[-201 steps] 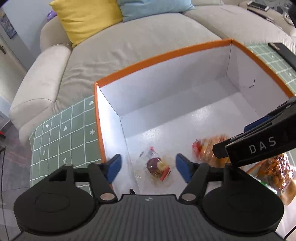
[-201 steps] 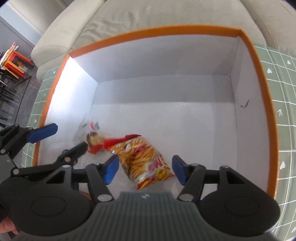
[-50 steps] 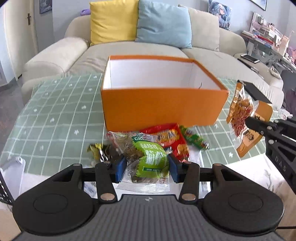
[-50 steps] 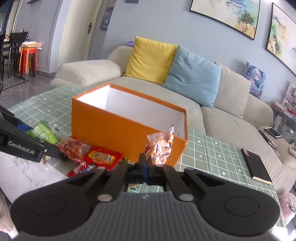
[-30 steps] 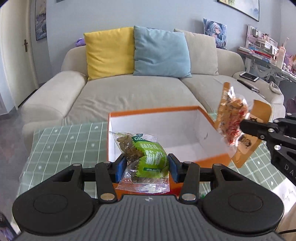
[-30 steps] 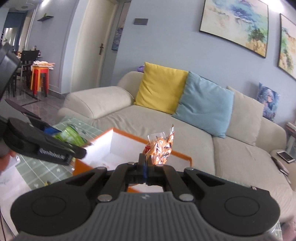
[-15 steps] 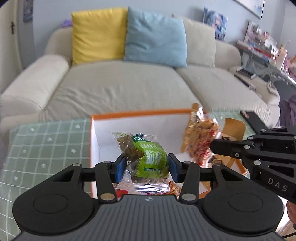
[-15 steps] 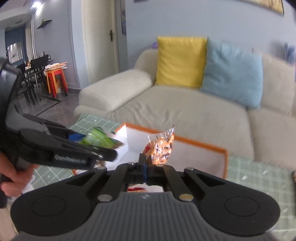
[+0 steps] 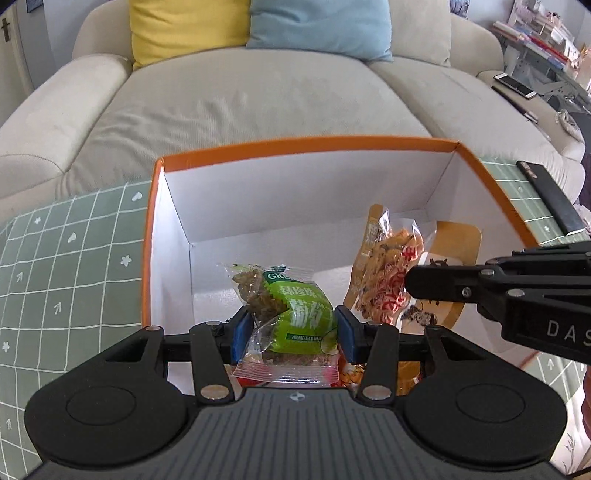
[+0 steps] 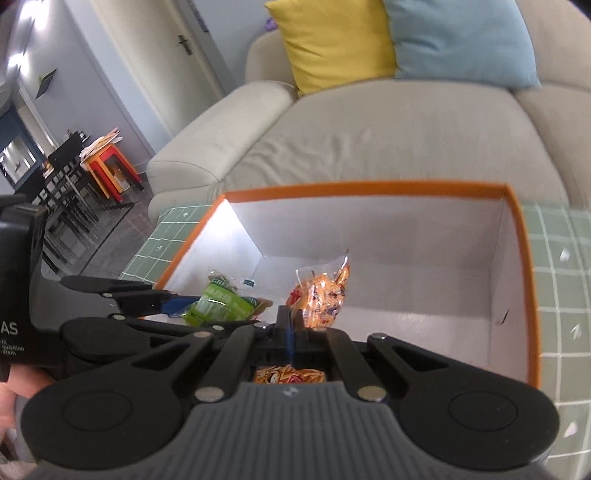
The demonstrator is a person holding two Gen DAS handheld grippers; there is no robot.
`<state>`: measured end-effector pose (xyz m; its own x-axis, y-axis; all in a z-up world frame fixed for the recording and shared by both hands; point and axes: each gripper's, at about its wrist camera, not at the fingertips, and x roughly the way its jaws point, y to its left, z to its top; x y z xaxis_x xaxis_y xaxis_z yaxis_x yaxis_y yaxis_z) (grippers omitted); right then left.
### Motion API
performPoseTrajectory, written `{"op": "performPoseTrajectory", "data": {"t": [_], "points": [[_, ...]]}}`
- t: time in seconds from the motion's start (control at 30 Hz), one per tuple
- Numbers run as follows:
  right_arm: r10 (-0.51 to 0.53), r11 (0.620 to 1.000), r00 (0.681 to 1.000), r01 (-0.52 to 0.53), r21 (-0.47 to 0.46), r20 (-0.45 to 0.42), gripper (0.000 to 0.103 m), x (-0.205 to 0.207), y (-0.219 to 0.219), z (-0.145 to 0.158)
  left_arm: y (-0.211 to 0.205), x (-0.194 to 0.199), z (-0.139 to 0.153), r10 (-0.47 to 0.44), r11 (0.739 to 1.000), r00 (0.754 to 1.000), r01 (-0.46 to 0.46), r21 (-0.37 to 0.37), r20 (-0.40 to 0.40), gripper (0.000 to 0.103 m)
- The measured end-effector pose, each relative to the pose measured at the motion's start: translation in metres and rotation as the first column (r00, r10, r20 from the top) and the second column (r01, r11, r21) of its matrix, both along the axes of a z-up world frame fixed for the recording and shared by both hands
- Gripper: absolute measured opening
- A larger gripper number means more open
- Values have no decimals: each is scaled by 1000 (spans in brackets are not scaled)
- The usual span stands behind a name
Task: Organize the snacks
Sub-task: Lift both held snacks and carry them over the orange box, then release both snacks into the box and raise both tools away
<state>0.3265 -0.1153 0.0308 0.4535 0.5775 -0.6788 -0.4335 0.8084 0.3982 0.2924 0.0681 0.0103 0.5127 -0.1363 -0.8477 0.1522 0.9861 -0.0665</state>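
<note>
A clear plastic snack packet with a green label (image 9: 291, 314) is clamped between the blue pads of the left gripper (image 9: 291, 330), whose jaws are parted only by the packet's width. In the left wrist view it is held at lower centre, above the open top of the orange cardboard box with white inner walls (image 9: 295, 142). The right gripper (image 10: 290, 326) is seen fully closed, its jaws pinched on the edge of a clear packet of orange-red snack pieces (image 10: 323, 291); that packet stands up from the tips at the centre of the right wrist view, over the box interior. In the left wrist view the same packet appears right of centre, with the black right gripper reaching in from the right edge. Part of a red and yellow packet (image 10: 290, 374) is glimpsed on the box floor beneath the right gripper.

The box is set on a table covered by a green cloth with a white grid and small white motifs (image 9: 66, 258). A black flat object (image 9: 546, 195) lies on the cloth at the right. Beyond the box, a beige sofa (image 9: 258, 96) fills the upper frame, with a yellow cushion (image 9: 184, 26) and a light blue cushion (image 9: 317, 26) against its back. At the left of the right wrist view, a white door (image 10: 177, 48) and a red and orange stool (image 10: 110, 166) are visible.
</note>
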Motion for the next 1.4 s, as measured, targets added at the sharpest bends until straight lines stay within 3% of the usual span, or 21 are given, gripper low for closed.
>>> {"op": "performPoseTrajectory", "data": {"t": [0.13,0.5,0.7,0.87,1.0,1.1,1.4], "points": [[-9,1000,998,10,17,-60,0,9,2,-15,-3,5,-7,-14,1000,1000,14,2,-16,54],[-79,994,980,63,-93,-182,0,32,1,-34,-3,18,-14,-21,1000,999,21,-4,-38,65],[-116,985,968,84,-148,-224,1,40,13,-46,-2,13,0,12,1000,999,-12,-15,33,72],[-102,981,971,61,-184,-217,4,46,30,-52,-2,10,11,29,999,997,-31,29,70,73],[-103,968,978,57,-243,-180,22,47,40,-49,3,5,14,43,999,997,-45,29,71,73],[-91,957,984,43,-288,-156,24,42,43,-45,4,0,18,42,998,996,-45,36,81,73],[-98,955,984,52,-292,-146,49,24,30,-28,5,-20,34,59,998,992,-60,8,108,72]]}}
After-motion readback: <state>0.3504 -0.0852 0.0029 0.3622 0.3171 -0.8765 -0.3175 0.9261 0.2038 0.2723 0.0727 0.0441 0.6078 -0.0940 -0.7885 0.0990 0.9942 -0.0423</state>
